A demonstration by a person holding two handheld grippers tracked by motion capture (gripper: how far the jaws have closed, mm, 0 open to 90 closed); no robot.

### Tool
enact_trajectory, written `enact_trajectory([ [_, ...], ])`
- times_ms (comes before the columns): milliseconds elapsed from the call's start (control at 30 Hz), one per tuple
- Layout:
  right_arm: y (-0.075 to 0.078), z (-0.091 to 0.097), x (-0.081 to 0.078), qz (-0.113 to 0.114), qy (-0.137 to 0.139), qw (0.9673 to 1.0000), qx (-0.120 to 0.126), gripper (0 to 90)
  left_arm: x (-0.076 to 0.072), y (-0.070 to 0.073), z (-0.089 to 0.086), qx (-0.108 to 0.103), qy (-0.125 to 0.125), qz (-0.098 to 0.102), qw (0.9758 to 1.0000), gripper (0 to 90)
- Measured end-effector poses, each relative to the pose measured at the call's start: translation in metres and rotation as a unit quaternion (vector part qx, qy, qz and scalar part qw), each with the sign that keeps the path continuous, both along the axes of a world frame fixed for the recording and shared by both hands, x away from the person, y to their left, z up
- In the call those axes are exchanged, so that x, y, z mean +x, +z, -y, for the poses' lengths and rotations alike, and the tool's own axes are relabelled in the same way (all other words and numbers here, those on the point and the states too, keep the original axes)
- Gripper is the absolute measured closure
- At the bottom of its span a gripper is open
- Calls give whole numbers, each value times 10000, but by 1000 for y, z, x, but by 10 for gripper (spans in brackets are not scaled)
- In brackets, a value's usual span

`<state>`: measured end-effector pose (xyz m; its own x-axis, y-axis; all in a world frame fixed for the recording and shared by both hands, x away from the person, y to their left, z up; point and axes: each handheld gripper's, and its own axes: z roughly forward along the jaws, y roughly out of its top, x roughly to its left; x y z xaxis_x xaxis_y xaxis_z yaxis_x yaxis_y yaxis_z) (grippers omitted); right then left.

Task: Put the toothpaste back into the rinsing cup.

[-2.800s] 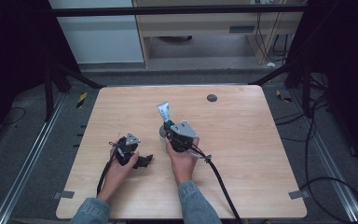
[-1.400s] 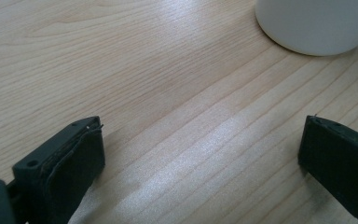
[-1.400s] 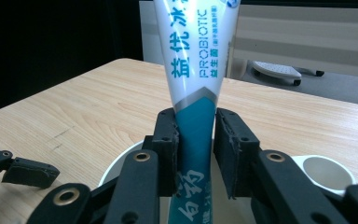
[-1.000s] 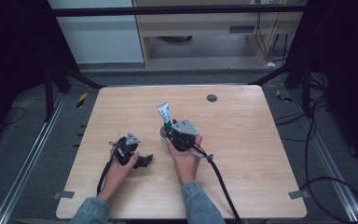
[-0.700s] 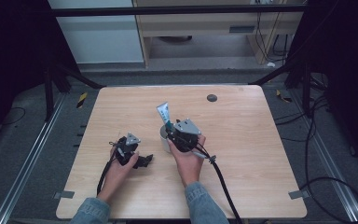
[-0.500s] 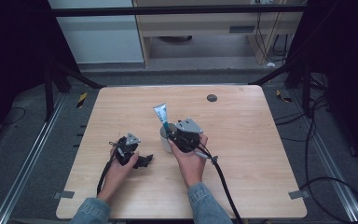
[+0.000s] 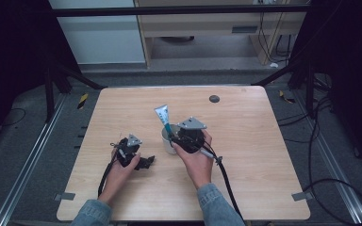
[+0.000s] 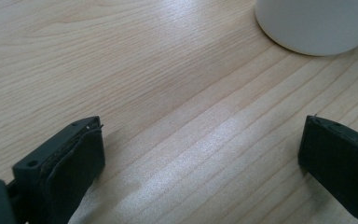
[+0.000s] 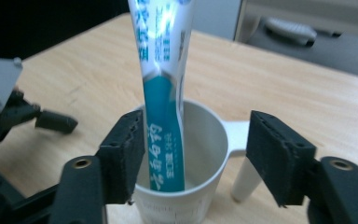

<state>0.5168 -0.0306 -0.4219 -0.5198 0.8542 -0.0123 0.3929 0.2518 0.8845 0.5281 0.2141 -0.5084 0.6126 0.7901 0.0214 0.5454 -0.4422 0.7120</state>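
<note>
floor (image 7: 37, 155): grey, metal rails (image 7: 26, 172) | back: pale cabinet (image 7: 99, 37), wooden shelf unit (image 7: 202, 28)

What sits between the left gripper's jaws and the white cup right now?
Nothing: bare wooden table runs from the open left gripper to the white cup, as the left gripper view shows.

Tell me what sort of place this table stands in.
Probably a lab or workshop set up for recording: a bare wooden table on grey floor, black stand legs beside it, loose cables trailing across the floor.
</note>
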Motion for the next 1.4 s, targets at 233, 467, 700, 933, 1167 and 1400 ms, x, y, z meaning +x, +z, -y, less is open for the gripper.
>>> enact_trajectory([
  [233,4,9,2,-401,124,9988,-239,255,0,0,0,3,-1,1,10000,0],
  [467,6,24,3,-648,200,9971,-351,181,0,0,0,7,-3,1,10000,0],
  [700,11,41,6,-837,241,9949,-518,129,0,0,0,3,-1,1,10000,0],
  [933,13,53,6,-927,342,9929,-655,87,0,0,0,3,-2,2,10000,0],
  [1167,15,69,6,-965,357,9926,-648,66,0,0,0,2,-3,1,10000,0],
  [1400,18,88,5,-966,195,9925,-724,68,1,0,1,13,-17,-3,10000,0],
])
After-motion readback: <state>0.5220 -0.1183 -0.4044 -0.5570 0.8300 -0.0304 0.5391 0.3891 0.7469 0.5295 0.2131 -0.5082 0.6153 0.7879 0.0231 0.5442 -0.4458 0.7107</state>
